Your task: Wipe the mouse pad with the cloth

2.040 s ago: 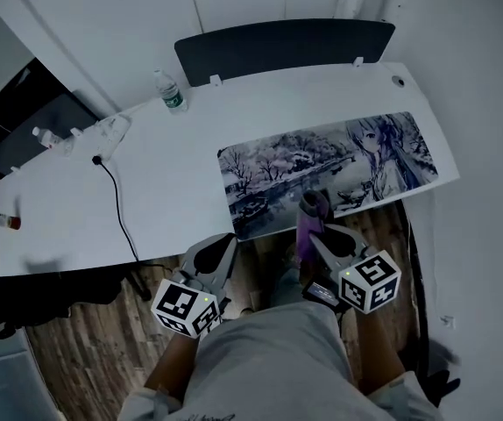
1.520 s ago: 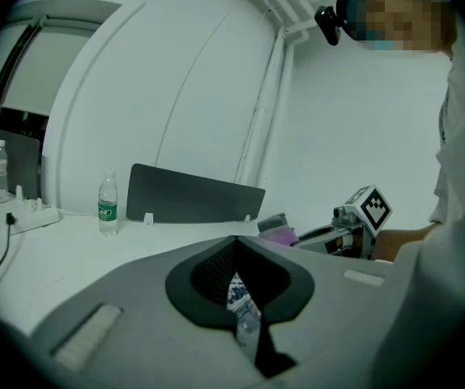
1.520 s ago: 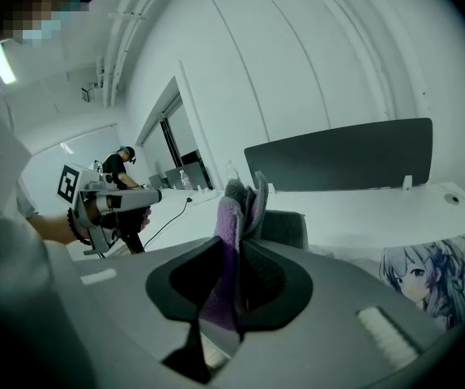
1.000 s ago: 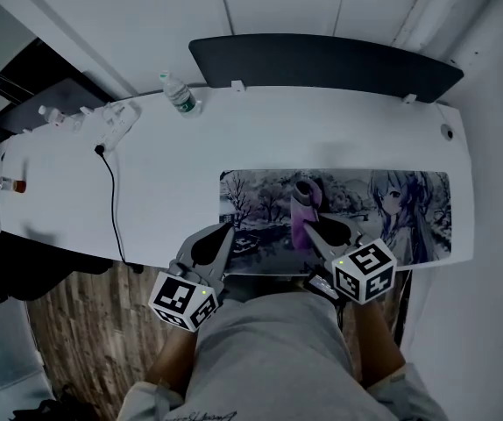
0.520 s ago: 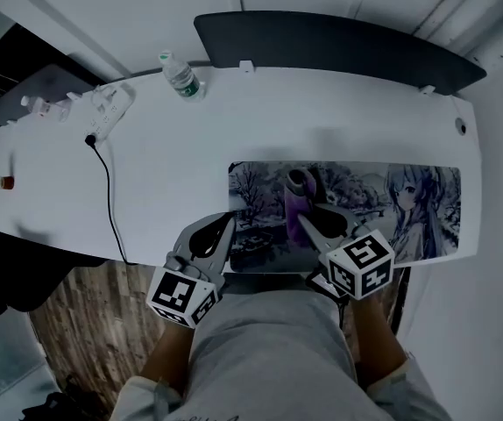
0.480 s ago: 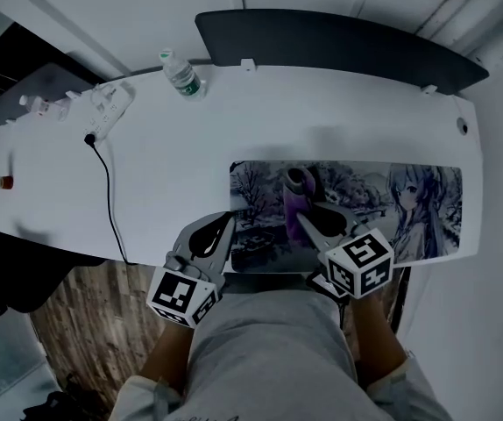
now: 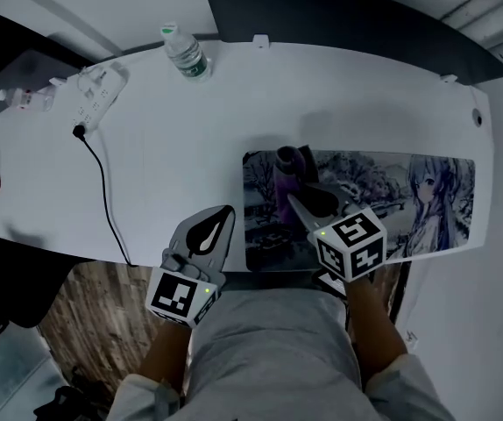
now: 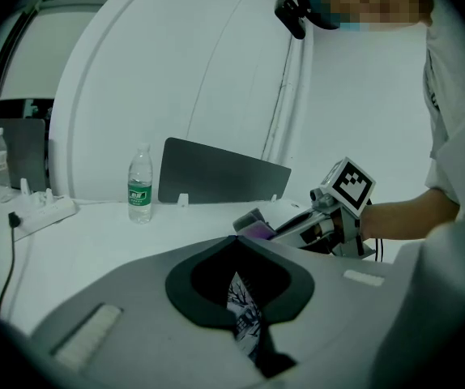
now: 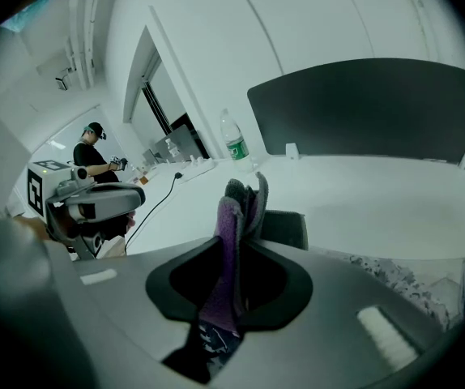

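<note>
A long mouse pad (image 7: 383, 191) printed with a winter scene and an anime figure lies on the right half of the white desk (image 7: 173, 147). My right gripper (image 7: 294, 198) is over the pad's left part, shut on a purple cloth (image 7: 285, 167) that sticks out past its tips onto the pad. In the right gripper view the cloth (image 9: 231, 233) stands folded between the jaws. My left gripper (image 7: 223, 213) hovers at the desk's front edge, left of the pad, shut with nothing in it. In the left gripper view the left gripper's (image 8: 241, 240) tips meet.
A water bottle (image 7: 186, 55) stands at the back of the desk. A power strip (image 7: 94, 95) with a black cable (image 7: 102, 182) lies to the left. A dark panel (image 7: 357, 20) runs along the rear edge. Another person (image 9: 95, 148) stands far off.
My right gripper has carried the cloth from the pad's front edge onto the pad and toward its left end. The left gripper stays at the front edge.
</note>
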`<state>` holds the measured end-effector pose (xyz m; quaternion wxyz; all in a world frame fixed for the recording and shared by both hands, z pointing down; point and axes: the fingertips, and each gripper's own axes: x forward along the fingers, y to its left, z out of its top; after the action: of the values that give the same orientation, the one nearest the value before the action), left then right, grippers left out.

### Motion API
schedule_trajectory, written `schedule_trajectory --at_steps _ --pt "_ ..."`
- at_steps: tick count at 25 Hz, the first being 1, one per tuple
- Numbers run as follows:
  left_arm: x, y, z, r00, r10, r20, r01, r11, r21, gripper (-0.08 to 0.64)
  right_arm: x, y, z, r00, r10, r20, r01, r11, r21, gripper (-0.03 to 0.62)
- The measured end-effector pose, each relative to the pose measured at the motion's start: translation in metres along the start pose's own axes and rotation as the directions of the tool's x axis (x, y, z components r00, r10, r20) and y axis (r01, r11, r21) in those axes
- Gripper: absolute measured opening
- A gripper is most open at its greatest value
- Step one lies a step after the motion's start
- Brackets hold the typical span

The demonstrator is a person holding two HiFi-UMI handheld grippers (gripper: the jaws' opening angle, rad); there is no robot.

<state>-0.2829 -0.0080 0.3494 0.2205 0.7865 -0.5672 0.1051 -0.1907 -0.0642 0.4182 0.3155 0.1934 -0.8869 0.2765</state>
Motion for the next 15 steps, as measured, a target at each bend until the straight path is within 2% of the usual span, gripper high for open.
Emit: schedule_trajectory --at_steps 8,15 --pt "-0.002 0.031 -0.017 1.000 -0.015 -0.017 0.014 0.999 -0.047 0.020 0.051 0.007 -0.011 0.997 -0.013 -0.080 0.016 0.999 0.038 0.077" --pt "-0.010 0.058 -0.027 1.000 0.002 -0.022 -0.004 0.996 -0.088 0.020 0.093 0.011 -0.018 0.989 -0.026 -0.146 0.033 0.998 0.049 0.077"
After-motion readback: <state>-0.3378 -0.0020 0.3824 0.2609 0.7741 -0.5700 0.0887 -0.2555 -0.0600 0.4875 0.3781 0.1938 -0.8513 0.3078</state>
